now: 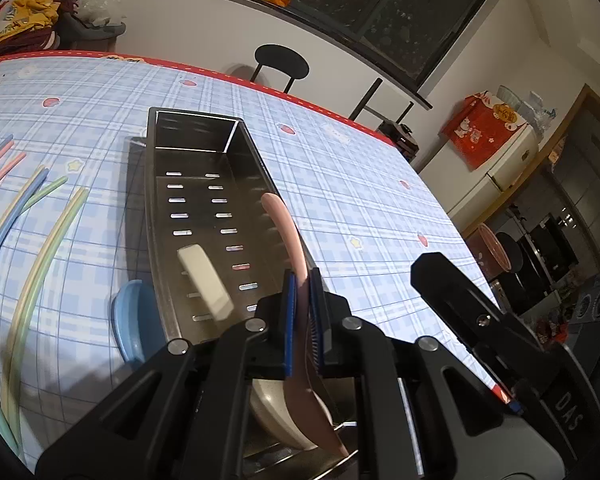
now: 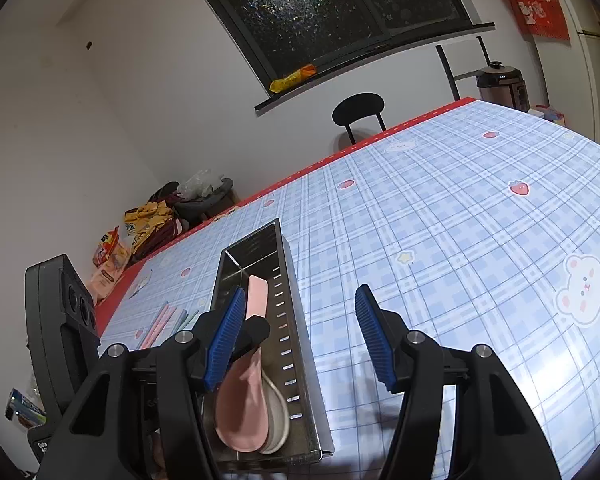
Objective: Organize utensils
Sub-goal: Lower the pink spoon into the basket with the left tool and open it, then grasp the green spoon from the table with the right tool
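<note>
Our left gripper [image 1: 303, 312] grips the pink spoon [image 1: 284, 228] over the steel tray [image 1: 196, 120]; the right gripper [image 2: 300, 340] stands open, holding nothing. Next, we judge, lower it beside the cream spoon [image 1: 206, 280] and release.

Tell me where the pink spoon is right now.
The pink spoon is clamped in the left tool, over the near right side of the steel tray, its bowl above a white spoon.

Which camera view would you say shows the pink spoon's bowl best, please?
The right wrist view: the pink spoon lies over a white spoon in the metal tray, bowl fully visible. In the left wrist view, the left gripper hides much of it.
</note>
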`<state>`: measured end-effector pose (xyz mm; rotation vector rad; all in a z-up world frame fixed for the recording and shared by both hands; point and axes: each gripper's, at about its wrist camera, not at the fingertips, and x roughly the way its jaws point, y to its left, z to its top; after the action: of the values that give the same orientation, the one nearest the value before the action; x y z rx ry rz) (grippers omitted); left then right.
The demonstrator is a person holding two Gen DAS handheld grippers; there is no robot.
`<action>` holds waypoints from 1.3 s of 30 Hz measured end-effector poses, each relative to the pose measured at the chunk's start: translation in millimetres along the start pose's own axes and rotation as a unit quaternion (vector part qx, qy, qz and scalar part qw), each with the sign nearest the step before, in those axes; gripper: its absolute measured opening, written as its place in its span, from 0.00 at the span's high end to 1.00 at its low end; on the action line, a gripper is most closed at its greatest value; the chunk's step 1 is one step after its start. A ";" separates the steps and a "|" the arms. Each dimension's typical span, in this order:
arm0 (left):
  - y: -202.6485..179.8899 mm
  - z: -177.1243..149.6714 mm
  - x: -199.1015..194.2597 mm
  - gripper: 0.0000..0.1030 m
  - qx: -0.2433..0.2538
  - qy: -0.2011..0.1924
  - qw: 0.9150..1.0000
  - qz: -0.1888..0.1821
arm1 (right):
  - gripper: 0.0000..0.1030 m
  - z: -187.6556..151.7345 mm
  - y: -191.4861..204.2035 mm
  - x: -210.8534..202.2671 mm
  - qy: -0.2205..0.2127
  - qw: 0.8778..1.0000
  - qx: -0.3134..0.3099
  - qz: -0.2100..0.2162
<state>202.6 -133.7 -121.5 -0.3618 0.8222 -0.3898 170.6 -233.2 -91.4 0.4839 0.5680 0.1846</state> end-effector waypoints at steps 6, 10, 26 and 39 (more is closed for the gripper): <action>0.3 -2.0 -0.7 0.85 0.003 0.000 1.000 0.006 | 0.45 -0.8 1.2 0.7 0.001 1.000 0.000 0.000; 0.6 1.3 -13.4 0.77 0.004 -0.013 1.000 0.002 | 0.45 -0.7 0.8 1.2 0.000 1.000 0.000 -0.003; 58.7 21.9 -136.7 0.06 0.044 -0.117 0.988 0.089 | 0.06 -10.1 28.2 1.2 -0.028 0.997 -0.074 -0.026; 143.3 5.3 -200.4 0.06 0.113 -0.115 0.975 0.156 | 0.06 -34.6 80.0 -14.5 -0.062 0.985 -0.161 -0.028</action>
<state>110.5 85.4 -56.7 -0.0597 0.5879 -0.1423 136.4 -154.3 -71.0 0.1637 0.4193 0.1877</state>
